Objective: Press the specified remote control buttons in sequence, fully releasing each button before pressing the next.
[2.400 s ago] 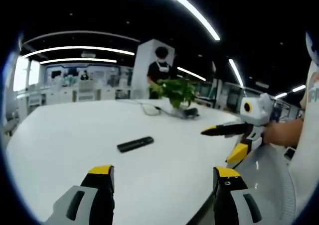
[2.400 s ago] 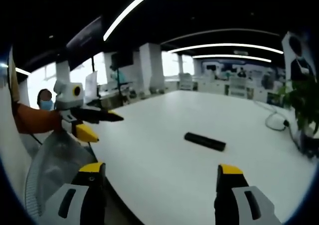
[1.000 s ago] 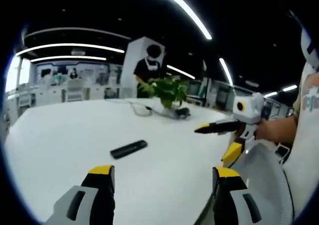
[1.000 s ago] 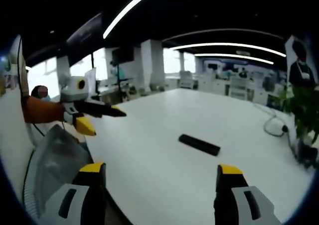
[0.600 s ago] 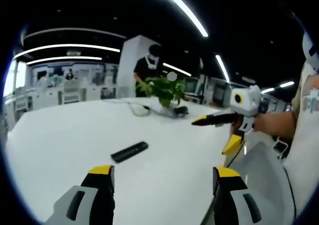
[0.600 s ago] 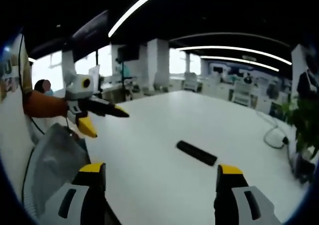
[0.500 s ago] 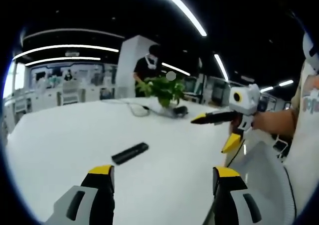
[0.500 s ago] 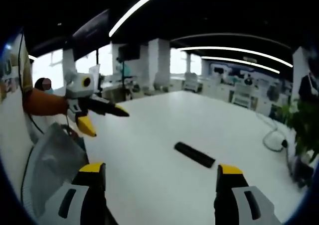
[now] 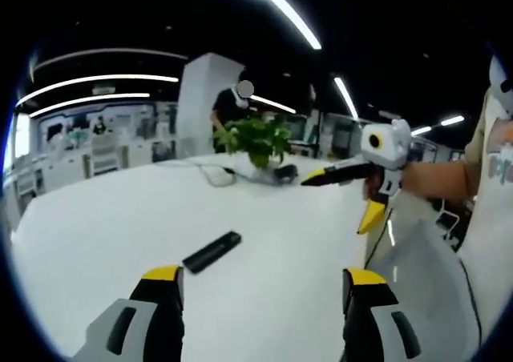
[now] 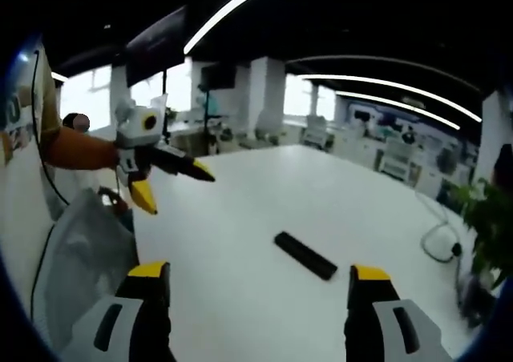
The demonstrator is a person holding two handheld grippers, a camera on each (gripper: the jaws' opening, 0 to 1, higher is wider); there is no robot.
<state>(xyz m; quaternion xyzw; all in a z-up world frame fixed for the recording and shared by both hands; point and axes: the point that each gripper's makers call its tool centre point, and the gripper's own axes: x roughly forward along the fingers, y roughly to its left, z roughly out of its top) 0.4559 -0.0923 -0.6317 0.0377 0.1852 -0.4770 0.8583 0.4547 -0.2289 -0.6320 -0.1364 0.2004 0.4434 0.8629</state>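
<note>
A slim black remote control [image 9: 212, 251] lies flat on the big white table [image 9: 88, 218], ahead of my left gripper [image 9: 264, 280], whose yellow-tipped jaws stand wide apart with nothing between them. In the right gripper view the same remote [image 10: 304, 255] lies ahead of my right gripper [image 10: 259, 275], also open and holding nothing. Each gripper is held in the air short of the remote, over the table's near edge. The right gripper [image 9: 341, 198] comes into the left gripper view from the right, jaws apart. The left gripper [image 10: 176, 190] comes into the right gripper view from the left, likewise open.
A potted green plant [image 9: 256, 138] and a looped cable [image 9: 216, 174] sit at the table's far side, with a person [image 9: 228, 110] standing behind them. A grey mesh chair back [image 10: 76, 258] stands by the near edge. Office desks fill the background.
Both views have swung and risen a little with the hands. The remote lies where it was on the table. Both grippers stay open.
</note>
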